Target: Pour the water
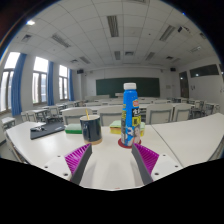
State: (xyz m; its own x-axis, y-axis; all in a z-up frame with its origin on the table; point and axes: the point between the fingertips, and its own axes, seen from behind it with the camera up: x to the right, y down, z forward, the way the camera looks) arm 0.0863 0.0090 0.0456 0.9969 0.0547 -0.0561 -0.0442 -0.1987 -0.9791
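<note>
A tall plastic bottle (129, 112) with a blue and yellow label and a white cap stands upright on the white table (112, 165), just beyond my right finger. A dark cylindrical cup (90, 128) stands to its left, just beyond my left finger. My gripper (112, 150) is open and empty, its purple pads (78, 154) spread wide over bare tabletop. Neither finger touches the bottle or the cup.
This is a classroom with rows of white desks (195, 135) and chairs behind. A green chalkboard (128, 87) is on the far wall. Windows (40, 80) line the left side. A small coloured object (116, 129) lies on the table between the cup and the bottle.
</note>
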